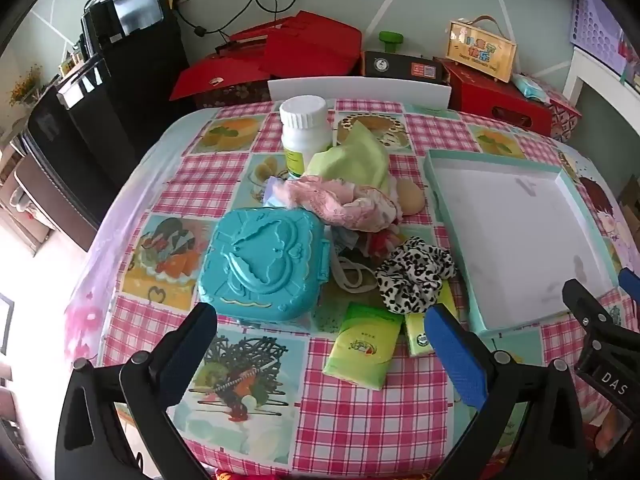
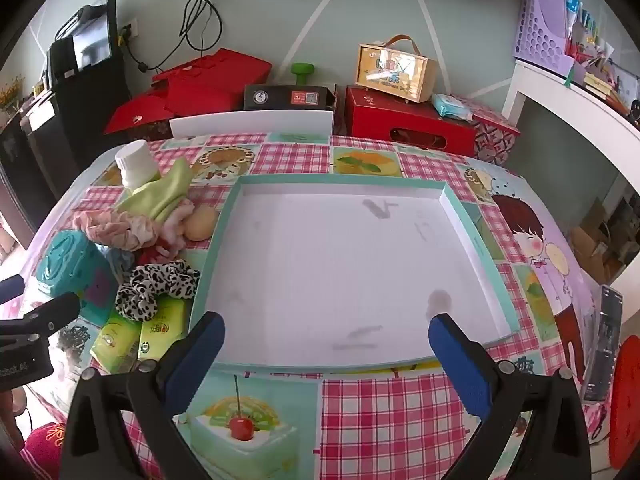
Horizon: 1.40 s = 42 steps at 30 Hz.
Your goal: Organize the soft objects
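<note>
A: Soft objects [image 1: 352,204] lie heaped mid-tabletop [image 1: 360,420], left of the empty tray [image 2: 472,216]. Both claws gape, holding nothing.

B: I'd drop the left claw [image 1: 320,344] on the leopard scrunchie [image 1: 414,276] first, pinching its bunched edge.

A: Writing?

B: "DAS" on the right claw [image 2: 326,354]; tissue-pack [image 1: 362,346] print is unreadable.

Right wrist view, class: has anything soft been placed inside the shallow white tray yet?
No, the tray holds nothing but a few grey marks, while the spotted scrunchie and the other soft things lie beside it on the table.
</note>
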Tool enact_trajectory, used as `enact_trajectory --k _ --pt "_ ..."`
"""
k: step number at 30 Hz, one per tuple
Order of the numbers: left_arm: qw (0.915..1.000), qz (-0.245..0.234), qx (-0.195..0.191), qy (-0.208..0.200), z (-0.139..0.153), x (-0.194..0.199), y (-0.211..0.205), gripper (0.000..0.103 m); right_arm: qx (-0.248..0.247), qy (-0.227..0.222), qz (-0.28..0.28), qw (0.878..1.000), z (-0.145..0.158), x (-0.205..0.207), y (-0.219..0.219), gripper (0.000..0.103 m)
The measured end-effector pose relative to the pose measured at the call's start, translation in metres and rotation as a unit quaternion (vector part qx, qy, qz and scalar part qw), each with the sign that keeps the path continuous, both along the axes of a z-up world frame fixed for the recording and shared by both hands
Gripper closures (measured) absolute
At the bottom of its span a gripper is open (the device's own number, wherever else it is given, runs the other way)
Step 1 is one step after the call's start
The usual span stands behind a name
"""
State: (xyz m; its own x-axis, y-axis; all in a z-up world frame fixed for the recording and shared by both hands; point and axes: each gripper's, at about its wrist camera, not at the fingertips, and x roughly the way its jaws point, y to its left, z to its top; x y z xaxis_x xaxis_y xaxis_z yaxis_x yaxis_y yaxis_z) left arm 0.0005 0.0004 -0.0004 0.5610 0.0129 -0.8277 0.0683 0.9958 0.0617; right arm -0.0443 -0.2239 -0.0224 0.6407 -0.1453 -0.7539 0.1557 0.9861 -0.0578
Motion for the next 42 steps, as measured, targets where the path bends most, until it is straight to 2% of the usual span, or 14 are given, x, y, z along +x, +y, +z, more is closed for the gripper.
enact_trajectory --k 10,15,42 --pt "0.9998 0.002 0.019 -0.006 0.008 0.006 0.013 0.0 -0.005 0.0 0.0 1.0 -0.001 -0.001 0.003 0.0" --pt "0.9994 0.006 0.034 -0.01 0.007 0.003 0.004 0.0 -0.006 0.002 0.001 1.0 -0.002 -0.001 0.0 0.0" --pt "0.9989 0.026 0.038 0.007 -0.004 0.004 0.007 0.0 -0.006 0.006 0.003 1.0 -0.004 0.0 0.001 0.0"
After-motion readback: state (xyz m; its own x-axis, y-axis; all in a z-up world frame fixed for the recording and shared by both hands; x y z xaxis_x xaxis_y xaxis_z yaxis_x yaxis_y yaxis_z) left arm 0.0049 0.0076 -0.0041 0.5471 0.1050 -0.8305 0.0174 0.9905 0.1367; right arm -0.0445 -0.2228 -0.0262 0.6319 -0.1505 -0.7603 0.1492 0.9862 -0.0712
